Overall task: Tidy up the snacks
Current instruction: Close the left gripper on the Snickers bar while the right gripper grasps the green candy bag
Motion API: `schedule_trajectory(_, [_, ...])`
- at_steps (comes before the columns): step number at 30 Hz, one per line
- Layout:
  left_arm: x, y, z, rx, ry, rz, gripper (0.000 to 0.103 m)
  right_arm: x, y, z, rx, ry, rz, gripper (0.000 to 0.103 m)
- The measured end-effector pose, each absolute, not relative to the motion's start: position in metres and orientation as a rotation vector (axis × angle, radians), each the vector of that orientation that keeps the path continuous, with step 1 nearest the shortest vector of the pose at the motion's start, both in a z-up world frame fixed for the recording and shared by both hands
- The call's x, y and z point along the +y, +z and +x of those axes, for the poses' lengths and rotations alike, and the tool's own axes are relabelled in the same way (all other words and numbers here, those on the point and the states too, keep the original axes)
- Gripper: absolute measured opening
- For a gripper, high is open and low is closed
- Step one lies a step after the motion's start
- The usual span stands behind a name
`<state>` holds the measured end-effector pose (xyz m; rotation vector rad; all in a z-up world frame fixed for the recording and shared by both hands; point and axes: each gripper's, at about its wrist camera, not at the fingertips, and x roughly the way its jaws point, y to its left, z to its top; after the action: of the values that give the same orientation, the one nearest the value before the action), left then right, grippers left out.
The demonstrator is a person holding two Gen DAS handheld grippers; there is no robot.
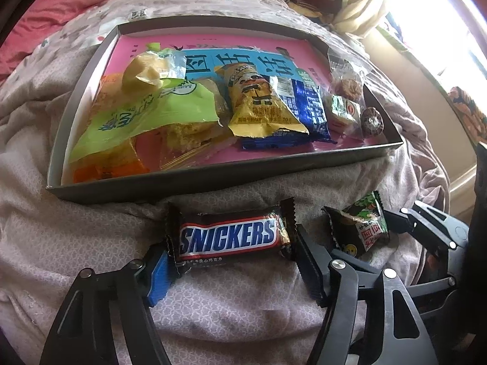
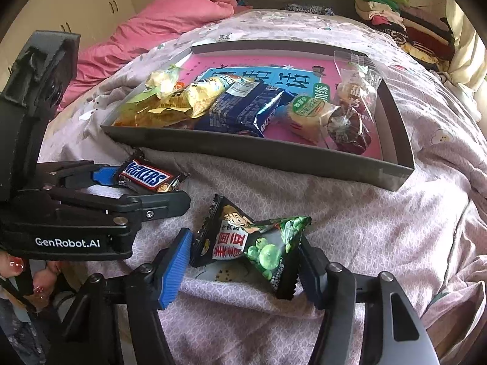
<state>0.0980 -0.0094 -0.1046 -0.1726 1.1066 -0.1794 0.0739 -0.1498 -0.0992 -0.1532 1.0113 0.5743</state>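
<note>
Both grippers are angled steeply down over the bed [image 2: 350,213]. Left gripper [image 1: 231,266]: one Snickers bar [image 1: 228,237] is bracketed lengthwise, fingers at its crimped ends. Right gripper [image 2: 243,269]: one green pea packet [image 2: 252,243] sits between the fingers, contact unclear. One grey tray [image 1: 213,179] beyond is loaded with roughly eight snacks.

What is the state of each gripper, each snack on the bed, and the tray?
Snickers bar, sealed, flat on the bed, outside the tray.
pea packet, sealed, on the bed, outside the tray.
tray, lidless, holding several snacks.
left gripper, jaws at both ends of the Snickers bar; pressing or not, unclear.
right gripper, jaws at both ends of the pea packet; likewise unclear.
</note>
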Motion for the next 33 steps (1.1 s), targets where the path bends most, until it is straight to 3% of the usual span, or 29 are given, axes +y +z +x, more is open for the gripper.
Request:
schedule_trajectory(2, [-0.009, -0.104, 0.097, 1.106, -0.178, -0.167, 0.069, -0.151, -0.099, 0.074, 1.012, 0.578, -0.15, 0.059])
schedule_trajectory(3, [-0.01, -0.104, 0.097, 1.105, -0.178, -0.167, 0.068, -0.15, -0.099, 0.073, 1.01, 0.579, -0.15, 0.053])
schedule_trajectory(13, [-0.003, -0.103, 0.094, 1.101, -0.185, -0.186, 0.062, -0.153, -0.092, 0.068, 0.992, 0.625, -0.137, 0.048])
schedule_trajectory(20, [0.006, -0.1, 0.089, 1.102, -0.196, -0.22, 0.057, -0.141, -0.089, 0.06, 0.97, 0.687, -0.175, 0.047])
schedule_trajectory(33, [0.016, -0.091, 0.077, 1.121, -0.201, -0.262, 0.056, -0.14, -0.087, 0.06, 0.97, 0.738, -0.142, 0.046])
